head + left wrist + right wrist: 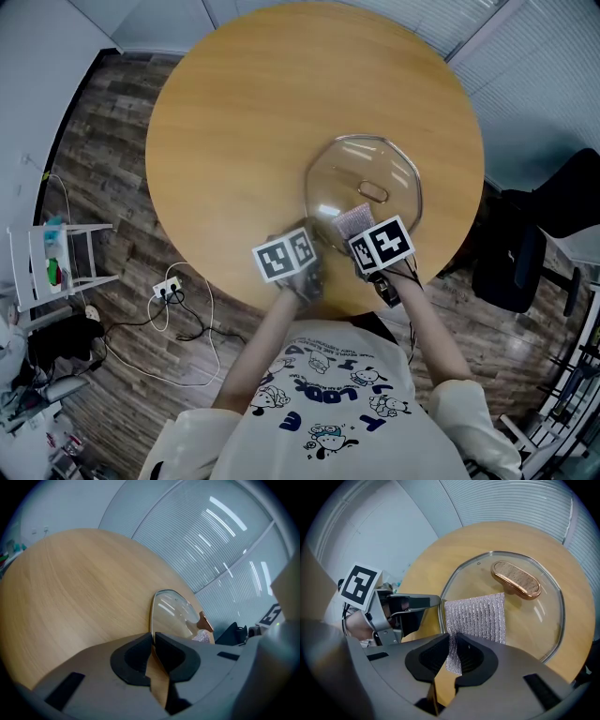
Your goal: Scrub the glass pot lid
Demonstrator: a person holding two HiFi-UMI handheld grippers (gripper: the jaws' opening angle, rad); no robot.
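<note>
- Round wood table (234,122), blinds (211,541) behind. Where's the lid?
- Lid (349,173) lies flat at the table's near right edge, handle (515,579) up. Left gripper (153,637) is pinched on its left rim, pinning it.
- Right side?
- Right gripper (453,637) is clamped on one edge of the mesh cloth (480,616). The rest of the cloth lies on the glass, between jaws and handle.
- Stroke direction?
- Handle sits ahead of the right fingers, long axis crosswise to the jaws. Right is nearer the open glass. I'd sweep beside the handle, not into it.
</note>
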